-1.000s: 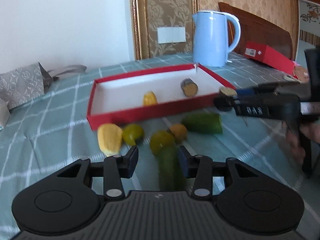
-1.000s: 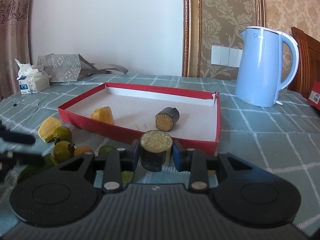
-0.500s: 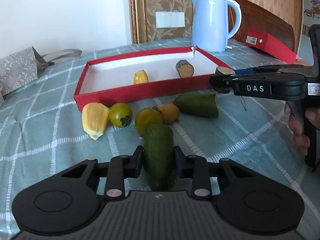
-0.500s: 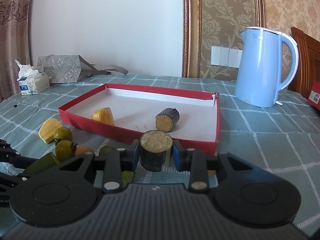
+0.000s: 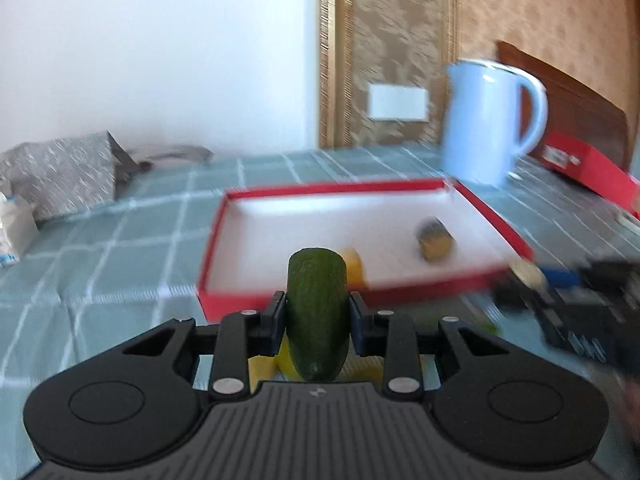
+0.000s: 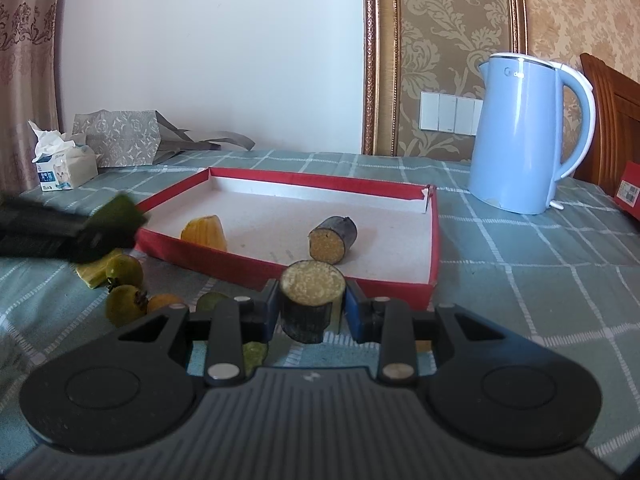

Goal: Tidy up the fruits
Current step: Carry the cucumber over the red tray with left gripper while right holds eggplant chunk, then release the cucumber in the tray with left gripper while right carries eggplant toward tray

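The green cucumber piece sits clamped across its middle between the pads of the left hand-held gripper, lifted off the bench just before the red tray. It looks firm, smooth-skinned and light; gripping its waist suits it, though the rounded skin could slip. The right hand-held gripper holds a dark-skinned, yellow-fleshed chunk near the tray's front wall. A second ago the left jaws stood apart around the cucumber lying on the bench; now they grip it, raised toward the tray. The right has not changed.
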### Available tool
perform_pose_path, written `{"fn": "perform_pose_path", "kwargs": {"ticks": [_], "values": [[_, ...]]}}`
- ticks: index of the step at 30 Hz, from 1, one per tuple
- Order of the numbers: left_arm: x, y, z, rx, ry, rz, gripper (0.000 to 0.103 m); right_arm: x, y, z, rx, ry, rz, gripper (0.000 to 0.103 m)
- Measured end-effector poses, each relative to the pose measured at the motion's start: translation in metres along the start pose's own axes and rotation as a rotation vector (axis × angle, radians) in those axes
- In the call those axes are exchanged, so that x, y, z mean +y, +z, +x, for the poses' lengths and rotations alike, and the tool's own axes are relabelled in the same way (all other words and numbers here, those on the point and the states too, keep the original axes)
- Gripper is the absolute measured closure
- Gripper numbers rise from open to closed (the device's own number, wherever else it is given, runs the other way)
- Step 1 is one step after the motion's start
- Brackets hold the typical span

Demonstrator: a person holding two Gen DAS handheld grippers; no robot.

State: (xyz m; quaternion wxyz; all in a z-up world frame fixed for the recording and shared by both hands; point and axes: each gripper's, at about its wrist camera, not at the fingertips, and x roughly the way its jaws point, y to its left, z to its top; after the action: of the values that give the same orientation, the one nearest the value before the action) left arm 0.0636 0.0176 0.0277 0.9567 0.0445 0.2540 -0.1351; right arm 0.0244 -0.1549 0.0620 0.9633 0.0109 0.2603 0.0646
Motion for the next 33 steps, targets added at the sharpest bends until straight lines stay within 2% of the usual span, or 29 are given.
{"fn": "perform_pose_path", "kwargs": {"ticks": [8, 14, 18, 22, 23, 25, 27, 29, 33], "values": [[0.012, 0.038, 0.067, 0.062, 0.061, -0.035, 0.072, 0.001, -0.001, 0.002, 0.012, -0.003, -0.013, 0.071], [0.019, 0.044, 0.113, 0.16, 0.072, -0.089, 0.072, 0.001, -0.001, 0.005, 0.026, -0.002, -0.02, 0.071], [0.02, 0.038, 0.125, 0.173, 0.105, -0.079, 0.072, 0.002, -0.002, 0.007, 0.036, 0.002, -0.027, 0.071], [0.023, 0.037, 0.124, 0.186, 0.072, -0.101, 0.071, 0.003, -0.003, 0.007, 0.039, 0.002, -0.031, 0.071], [0.024, 0.037, 0.123, 0.185, 0.077, -0.107, 0.068, 0.003, -0.003, 0.007, 0.039, 0.002, -0.032, 0.071], [0.023, 0.037, 0.118, 0.169, 0.118, -0.102, 0.039, 0.002, -0.002, 0.007, 0.038, 0.002, -0.031, 0.071], [0.021, 0.036, 0.106, 0.106, 0.167, -0.076, 0.033, 0.002, -0.002, 0.007, 0.035, 0.0, -0.031, 0.071], [0.02, 0.036, 0.095, 0.081, 0.171, -0.056, 0.03, 0.002, -0.002, 0.007, 0.036, -0.001, -0.031, 0.071], [0.019, 0.029, 0.061, -0.002, 0.252, -0.038, 0.024, 0.001, -0.001, 0.006, 0.03, -0.003, -0.032, 0.071]]}}
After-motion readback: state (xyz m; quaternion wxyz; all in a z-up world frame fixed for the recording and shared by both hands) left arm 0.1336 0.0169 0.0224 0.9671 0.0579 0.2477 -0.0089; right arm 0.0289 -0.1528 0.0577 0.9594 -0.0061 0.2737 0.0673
